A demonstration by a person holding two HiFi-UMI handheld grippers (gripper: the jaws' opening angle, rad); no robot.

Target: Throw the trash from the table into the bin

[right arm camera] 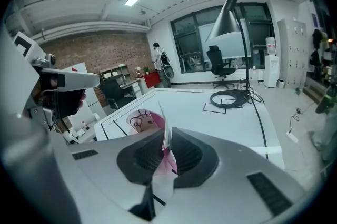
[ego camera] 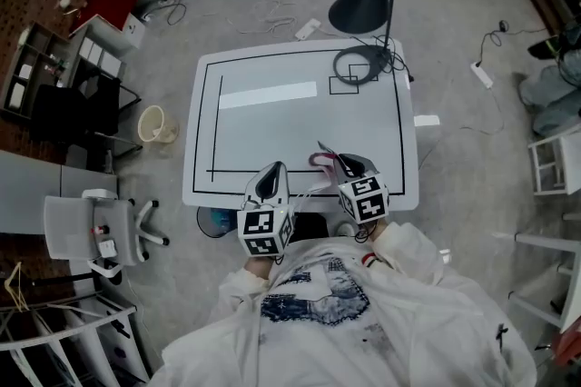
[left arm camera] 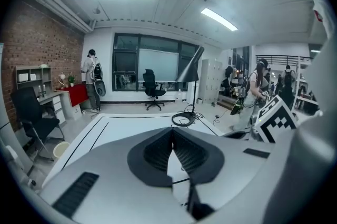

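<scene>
The right gripper [right arm camera: 167, 150] is clamping a pink-and-white wrapper [right arm camera: 141, 122] between its jaws, holding it over the near edge of the white worktop [ego camera: 300, 126]. The left gripper [left arm camera: 172, 150] is hovering just beside it, its jaws pressed together on nothing. A small round bin [ego camera: 156, 124] is standing on the floor off the worktop's left side.

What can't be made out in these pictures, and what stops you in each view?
1. The wrapper: right gripper view, lower part hidden in the closed jaws of the right gripper; print too small to read.
2. The bin: head view, too small to show what is inside.
3. The table: head view, near edge covered by the left gripper and the right gripper.
</scene>
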